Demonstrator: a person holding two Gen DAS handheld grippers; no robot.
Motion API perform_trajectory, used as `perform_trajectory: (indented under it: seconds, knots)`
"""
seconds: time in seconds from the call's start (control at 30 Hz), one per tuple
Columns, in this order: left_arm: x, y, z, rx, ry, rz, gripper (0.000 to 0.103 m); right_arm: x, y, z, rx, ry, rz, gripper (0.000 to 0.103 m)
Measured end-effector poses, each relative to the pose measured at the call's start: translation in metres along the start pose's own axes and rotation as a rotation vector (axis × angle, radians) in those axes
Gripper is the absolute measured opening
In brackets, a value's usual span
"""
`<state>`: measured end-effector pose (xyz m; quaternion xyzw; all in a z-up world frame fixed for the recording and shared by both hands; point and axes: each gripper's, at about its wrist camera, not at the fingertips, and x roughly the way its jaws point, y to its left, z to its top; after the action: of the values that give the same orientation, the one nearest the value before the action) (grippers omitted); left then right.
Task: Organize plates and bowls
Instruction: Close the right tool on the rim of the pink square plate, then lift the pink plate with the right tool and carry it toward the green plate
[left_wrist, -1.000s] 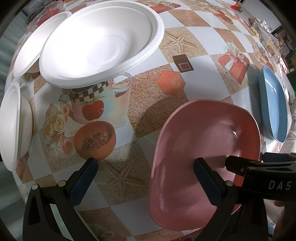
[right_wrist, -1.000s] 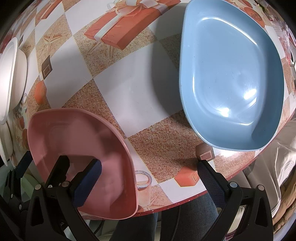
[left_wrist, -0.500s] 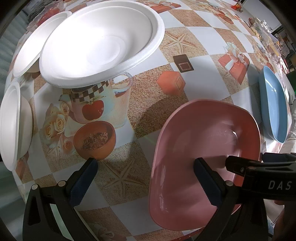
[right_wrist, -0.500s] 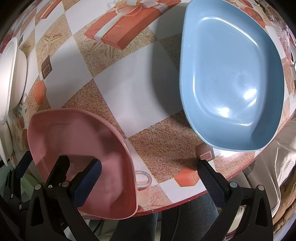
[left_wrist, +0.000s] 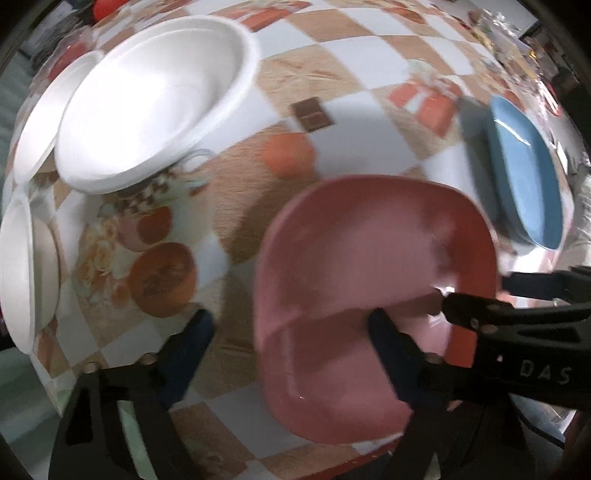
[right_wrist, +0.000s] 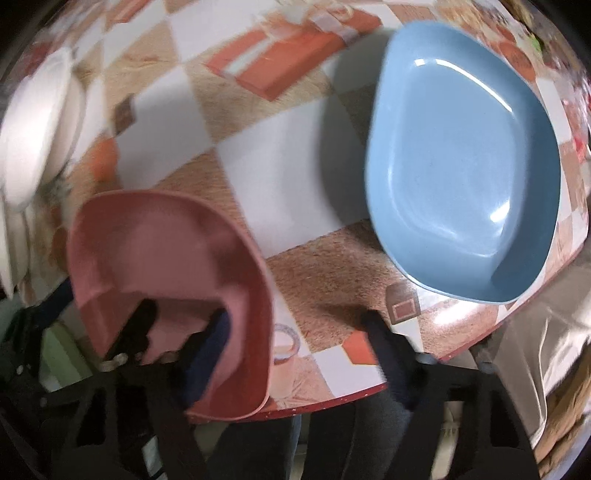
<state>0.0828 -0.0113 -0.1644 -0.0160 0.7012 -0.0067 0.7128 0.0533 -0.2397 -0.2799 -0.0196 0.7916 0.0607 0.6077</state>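
Judged from how things lie, the sorting is barely begun. The pink plate (left_wrist: 354, 258) sits at the near edge of the worktop (right_wrist: 266, 155), with the blue plate (right_wrist: 461, 166) lying apart from it to the right, not yet stacked. Farther off, a large white bowl (left_wrist: 147, 110) overlaps a second white dish (left_wrist: 40, 125) behind it, and another white dish (left_wrist: 18, 269) rests at the left edge — whether these count as already grouped cannot be told. The left hand-held gripper (left_wrist: 291, 339) points down over the pink plate's left rim, one pad inside the plate and one outside; its jaws are closing, with the rim between them but not yet pinched. The right hand-held gripper (right_wrist: 299, 336) straddles the plate's right rim in the same way and is also closing, without a firm hold yet. What appears left — gripping the pink plate, pairing it with the blue one, then gathering the white pieces.
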Motion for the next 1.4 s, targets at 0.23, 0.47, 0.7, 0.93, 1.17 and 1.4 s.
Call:
perform_trajectory:
  seconds: [0.23, 0.47, 0.7, 0.93, 1.17, 1.4]
  knots:
    - [-0.004, -0.009, 0.002, -0.019, 0.028, -0.022, 0.039, 0.000, 0.001, -0.020, -0.056, 0.012, 0.061, 0.014]
    - [-0.001, 0.000, -0.013, -0.037, 0.052, -0.020, 0.030, 0.002, 0.004, -0.035, -0.070, 0.033, 0.060, 0.015]
    - [-0.004, -0.001, -0.036, -0.068, 0.059, -0.025, 0.030, -0.010, 0.007, -0.037, -0.095, 0.021, 0.059, 0.015]
    - [-0.024, 0.000, -0.047, -0.105, 0.008, -0.005, 0.030, -0.033, 0.029, -0.041, -0.150, -0.012, 0.066, 0.015]
    - [-0.051, 0.003, -0.064, -0.134, -0.054, 0.021, 0.030, -0.055, 0.050, -0.057, -0.204, -0.030, 0.073, 0.015]
    - [-0.069, 0.016, -0.077, -0.194, -0.092, 0.049, 0.031, -0.073, 0.087, -0.067, -0.296, -0.042, 0.088, 0.015]
